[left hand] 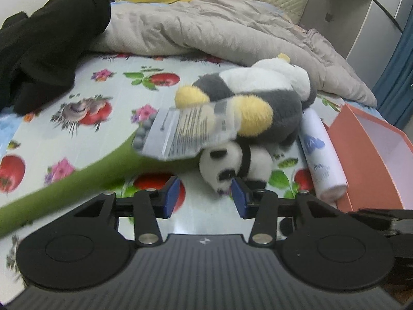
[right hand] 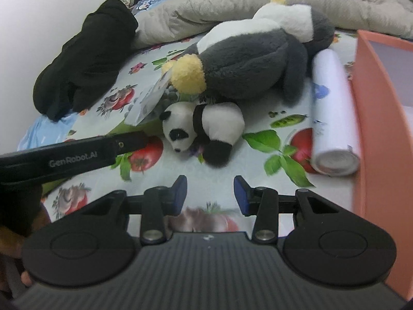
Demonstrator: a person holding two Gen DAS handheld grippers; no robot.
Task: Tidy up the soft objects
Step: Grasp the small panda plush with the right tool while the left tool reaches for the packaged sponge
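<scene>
Item: small panda plush (right hand: 204, 126), lying on the bed (right hand: 258, 180) below the grey penguin plush (right hand: 247, 62), near the orange box (right hand: 374, 129). We judge it light, squashy, non-fragile; best pinched across the body. Left tool (left hand: 205, 196) parted, empty, right fingertip at its snout. Right tool (right hand: 210, 193) parted, empty, angled down, short of it.

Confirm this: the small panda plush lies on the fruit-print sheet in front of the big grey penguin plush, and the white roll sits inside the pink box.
Wrong on the roll. The white roll lies on the sheet beside the pink box, outside it, as the right wrist view shows. The rest stands.
</scene>
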